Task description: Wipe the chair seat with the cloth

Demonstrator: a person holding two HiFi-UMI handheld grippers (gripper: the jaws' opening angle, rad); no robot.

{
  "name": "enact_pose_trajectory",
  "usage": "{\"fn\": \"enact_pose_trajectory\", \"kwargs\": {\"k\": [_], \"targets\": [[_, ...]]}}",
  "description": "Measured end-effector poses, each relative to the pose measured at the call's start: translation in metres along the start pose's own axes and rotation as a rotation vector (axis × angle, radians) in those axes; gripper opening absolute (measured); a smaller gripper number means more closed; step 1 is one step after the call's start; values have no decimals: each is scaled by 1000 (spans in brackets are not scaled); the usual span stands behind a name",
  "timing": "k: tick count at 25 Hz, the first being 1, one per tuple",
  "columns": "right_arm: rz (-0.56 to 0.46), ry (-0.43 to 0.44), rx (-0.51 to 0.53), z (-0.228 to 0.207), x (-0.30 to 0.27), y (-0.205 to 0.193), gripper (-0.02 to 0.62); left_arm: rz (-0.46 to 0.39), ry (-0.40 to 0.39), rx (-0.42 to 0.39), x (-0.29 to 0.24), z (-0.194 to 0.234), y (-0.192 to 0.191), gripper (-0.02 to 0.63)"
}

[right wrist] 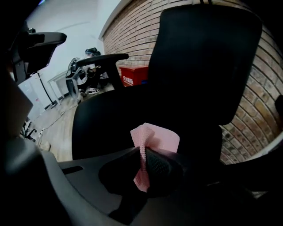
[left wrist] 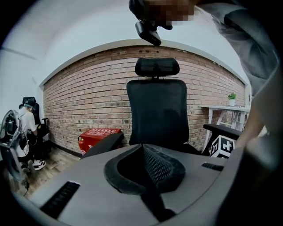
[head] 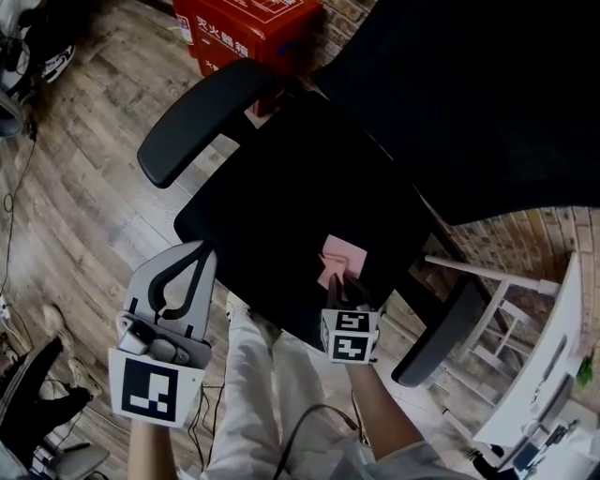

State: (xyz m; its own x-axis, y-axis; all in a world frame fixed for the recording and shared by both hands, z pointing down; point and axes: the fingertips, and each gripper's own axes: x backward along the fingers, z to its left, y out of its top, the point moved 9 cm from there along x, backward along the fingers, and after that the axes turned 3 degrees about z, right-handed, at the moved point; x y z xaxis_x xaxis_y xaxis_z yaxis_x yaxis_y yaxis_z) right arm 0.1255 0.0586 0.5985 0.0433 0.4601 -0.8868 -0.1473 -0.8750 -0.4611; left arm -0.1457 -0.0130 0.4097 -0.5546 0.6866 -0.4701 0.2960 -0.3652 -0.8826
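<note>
While in right tool (right wrist: 142,154), cloth (right wrist: 155,137) over seat (head: 281,211).

Grey left gripper (head: 204,251) — black-white marker cube (head: 145,389)

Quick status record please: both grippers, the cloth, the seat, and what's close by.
chair seat: black, facing the person
right gripper: shut on cloth, over the seat's front right part
cloth: pink, pinched between the fingers, with a folded part sticking out ahead of them
cloth contact with seat: cannot tell
left gripper: shut, nothing in it, held off the seat's front left corner, above the wooden floor
nearby: red box on the floor beyond the armrest
</note>
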Motion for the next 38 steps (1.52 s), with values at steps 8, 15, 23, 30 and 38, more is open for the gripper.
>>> {"fn": "enact_pose_trajectory", "kwargs": {"k": [8,15,23,30,38], "targets": [[29,-171,-130,-51,23,-18,52,-13,-48,-31,-9,-11,15,18],[40,-106,-150,-22,29,-38,52,-19,-60,-41,-11,-16,16,18],[68,77,-66,42,38,-62,52,3,-58,-32,-4,-24,4,18],[85,156,-21,59,50,-84,52,6,-51,-28,0,-32,-2,18],[97,105,-34,24,71,-112,52,0,-55,-33,4,-49,-1,18]]}}
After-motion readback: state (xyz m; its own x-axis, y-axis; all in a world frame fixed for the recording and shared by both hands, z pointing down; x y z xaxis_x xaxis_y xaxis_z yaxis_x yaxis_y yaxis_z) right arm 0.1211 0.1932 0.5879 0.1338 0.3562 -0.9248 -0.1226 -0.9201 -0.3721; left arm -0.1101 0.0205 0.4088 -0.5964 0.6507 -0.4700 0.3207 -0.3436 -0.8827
